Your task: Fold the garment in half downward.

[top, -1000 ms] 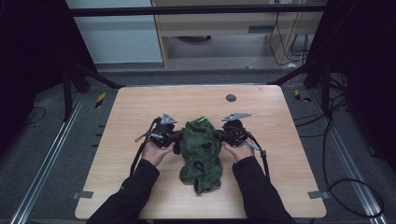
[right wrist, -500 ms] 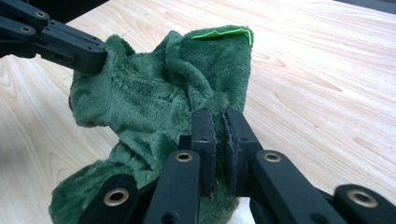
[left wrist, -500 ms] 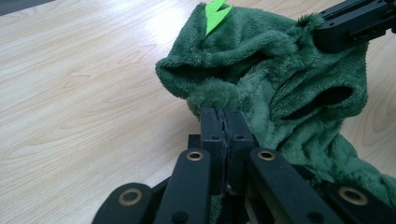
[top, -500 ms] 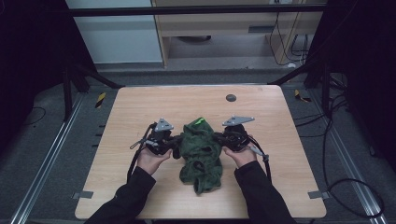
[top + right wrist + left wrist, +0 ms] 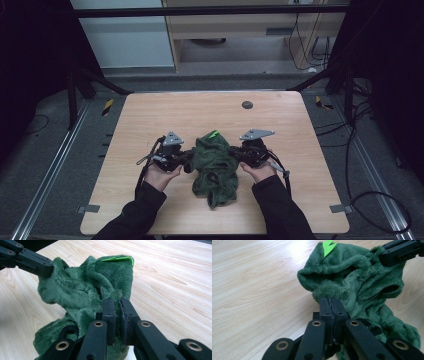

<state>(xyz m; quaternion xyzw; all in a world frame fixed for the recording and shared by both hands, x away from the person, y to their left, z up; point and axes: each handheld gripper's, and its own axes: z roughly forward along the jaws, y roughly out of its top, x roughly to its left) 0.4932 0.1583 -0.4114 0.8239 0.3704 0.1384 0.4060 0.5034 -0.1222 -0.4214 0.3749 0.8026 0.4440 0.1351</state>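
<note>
A dark green fleece garment (image 5: 215, 167) lies bunched on the wooden table (image 5: 150, 115), with a bright green tag (image 5: 214, 134) at its far end. My left gripper (image 5: 191, 158) is shut on a fold at the garment's left side; in the left gripper view the jaws (image 5: 333, 300) pinch the plush (image 5: 352, 272) tightly. On the opposite side my right gripper (image 5: 233, 152) is shut on the garment too, its jaws (image 5: 117, 301) clamped on fleece (image 5: 82, 282). Each gripper view shows the other gripper farther off, biting the cloth.
A small dark round disc (image 5: 247, 105) sits on the table's far part. Bare wood surrounds the garment on all sides. Beyond the table are a pale cabinet (image 5: 130, 40), black frame legs and loose cables (image 5: 365, 200) on the floor.
Both hands have drawn slightly toward the near edge of the table, carrying the garment's upper part with them. Both grips stay shut.
</note>
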